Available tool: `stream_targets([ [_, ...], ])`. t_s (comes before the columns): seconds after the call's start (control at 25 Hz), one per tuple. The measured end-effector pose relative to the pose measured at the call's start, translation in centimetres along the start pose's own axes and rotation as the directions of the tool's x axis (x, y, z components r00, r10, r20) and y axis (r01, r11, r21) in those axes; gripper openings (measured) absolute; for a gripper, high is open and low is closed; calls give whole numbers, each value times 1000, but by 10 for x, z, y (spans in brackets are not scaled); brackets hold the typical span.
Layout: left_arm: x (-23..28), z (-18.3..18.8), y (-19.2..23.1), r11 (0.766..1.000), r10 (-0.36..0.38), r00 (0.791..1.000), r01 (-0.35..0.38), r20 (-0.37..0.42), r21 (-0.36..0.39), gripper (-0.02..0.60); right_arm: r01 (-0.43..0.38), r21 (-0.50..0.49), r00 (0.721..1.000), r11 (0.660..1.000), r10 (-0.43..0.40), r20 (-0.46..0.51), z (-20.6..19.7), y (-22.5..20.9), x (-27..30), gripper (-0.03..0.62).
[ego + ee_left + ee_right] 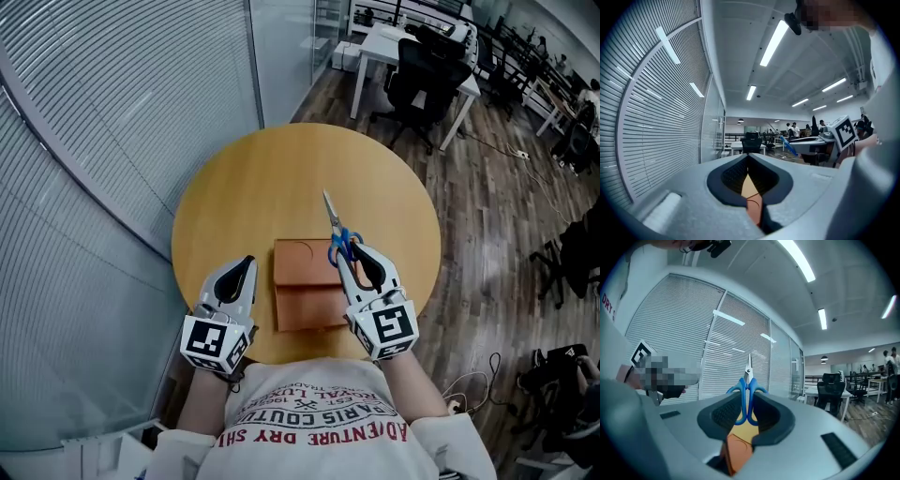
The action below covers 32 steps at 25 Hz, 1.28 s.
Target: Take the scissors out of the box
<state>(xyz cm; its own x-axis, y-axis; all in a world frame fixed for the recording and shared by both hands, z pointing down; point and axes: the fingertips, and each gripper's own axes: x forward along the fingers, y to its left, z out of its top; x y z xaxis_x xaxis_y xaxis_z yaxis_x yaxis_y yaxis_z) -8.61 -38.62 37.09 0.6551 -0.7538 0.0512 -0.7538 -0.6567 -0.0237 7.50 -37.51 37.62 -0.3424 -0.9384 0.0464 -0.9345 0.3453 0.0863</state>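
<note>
A flat brown box (305, 300) lies on the round wooden table (253, 187), near its front edge. Scissors (336, 230) with blue handles are above the box's far right corner. My right gripper (354, 251) is shut on their handles, and the closed blades point away from me. In the right gripper view the scissors (748, 380) stand blades-up between the pads, with the box (738, 451) below. My left gripper (246, 264) hovers at the box's left side, its tips together and nothing in it. In the left gripper view the left gripper (749, 155) looks level across the room.
A glass wall with blinds (112, 112) curves close along the table's left side. White desks (412, 47) and black office chairs (422, 80) stand on the wooden floor at the far right. Cables (469, 384) lie on the floor at the near right.
</note>
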Motion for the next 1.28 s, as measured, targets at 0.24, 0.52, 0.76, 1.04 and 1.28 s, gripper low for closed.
stream_targets([
  [0.24, 6, 3, -2, 1000, -18, 1000, 18, 6, -6, 9, 31, 13, 1000, 999, -30, -8, -1, -10, -1, 89],
  [0.52, 12, -1, -10, 999, -47, 999, 47, 0, -14, 9, 46, 17, 999, 999, -45, -22, -8, -14, -1, 89],
  [0.76, 19, -3, -9, 999, -49, 999, 49, 5, -12, 9, 63, 31, 998, 998, -63, -31, -12, -20, -2, 89],
  [1.04, 22, -4, -8, 998, -57, 998, 57, 4, -22, 9, 79, 47, 996, 996, -77, -35, -12, -26, -4, 89],
  [1.28, 18, -2, -5, 998, -60, 998, 60, -1, -24, 9, 84, 51, 996, 995, -81, -47, -11, -22, -5, 89],
])
